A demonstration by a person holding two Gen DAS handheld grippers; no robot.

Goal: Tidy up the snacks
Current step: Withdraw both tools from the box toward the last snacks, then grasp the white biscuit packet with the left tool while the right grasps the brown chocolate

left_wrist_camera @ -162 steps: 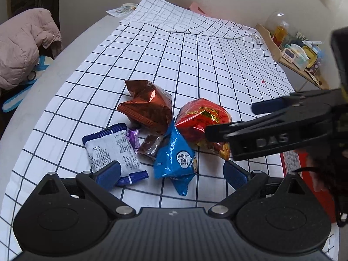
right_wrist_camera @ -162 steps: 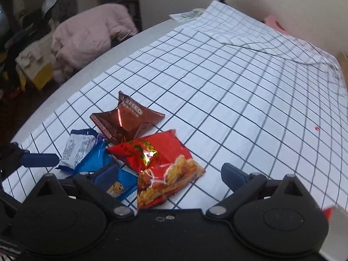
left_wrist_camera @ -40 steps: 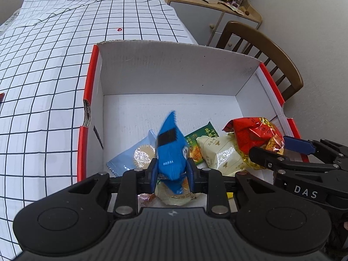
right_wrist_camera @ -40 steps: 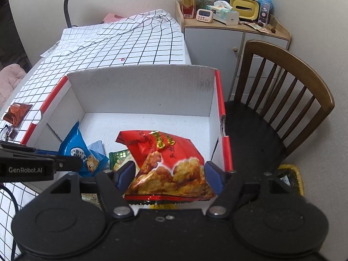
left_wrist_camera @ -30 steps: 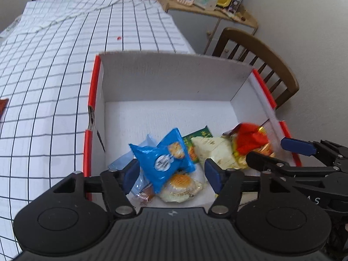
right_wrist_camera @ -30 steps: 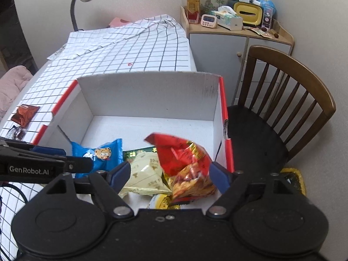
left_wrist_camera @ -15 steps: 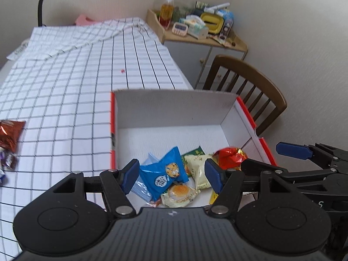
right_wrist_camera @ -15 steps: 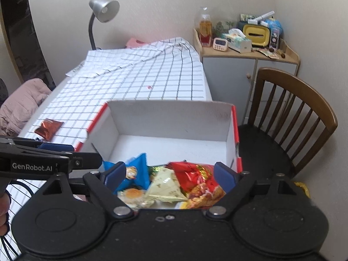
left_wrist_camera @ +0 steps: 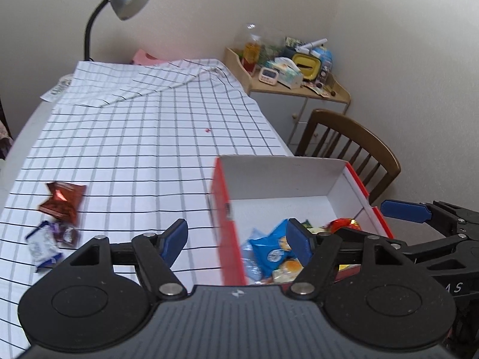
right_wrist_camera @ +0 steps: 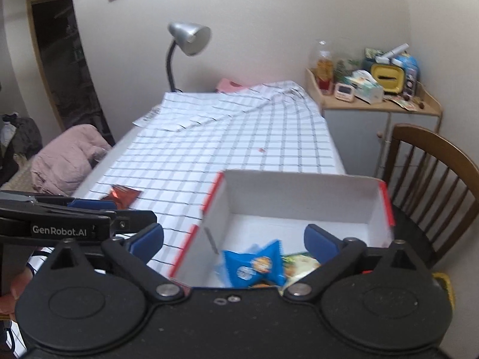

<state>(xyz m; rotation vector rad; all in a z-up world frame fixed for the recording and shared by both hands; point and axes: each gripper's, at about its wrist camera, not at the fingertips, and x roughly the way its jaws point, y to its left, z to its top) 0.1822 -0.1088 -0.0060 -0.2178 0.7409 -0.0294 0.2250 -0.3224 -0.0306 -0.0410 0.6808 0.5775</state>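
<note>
A red-and-white cardboard box point(left_wrist_camera: 280, 176) stands at the table's right edge and also shows in the right wrist view point(right_wrist_camera: 299, 191). Inside lie a blue snack packet point(left_wrist_camera: 271, 246) point(right_wrist_camera: 254, 264), a red packet point(left_wrist_camera: 344, 224) and other snacks. On the checked cloth to the left lie a brown foil packet point(left_wrist_camera: 61, 199) point(right_wrist_camera: 122, 194), a white-and-blue packet point(left_wrist_camera: 40, 246) and small purple sweets point(left_wrist_camera: 67, 233). My left gripper point(left_wrist_camera: 236, 239) is open and empty, above the box's left wall. My right gripper point(right_wrist_camera: 233, 239) is open and empty over the box.
A wooden chair point(left_wrist_camera: 350, 146) stands beyond the box. A side cabinet point(right_wrist_camera: 371, 113) with clutter is at the back right. A grey desk lamp point(left_wrist_camera: 119, 3) stands at the table's far end. A pink jacket point(right_wrist_camera: 63, 158) lies left of the table.
Both grippers let go of their packets, blue and red, into the box, then rose and drew back. The left view has swung left, so the loose snacks on the cloth show again.
</note>
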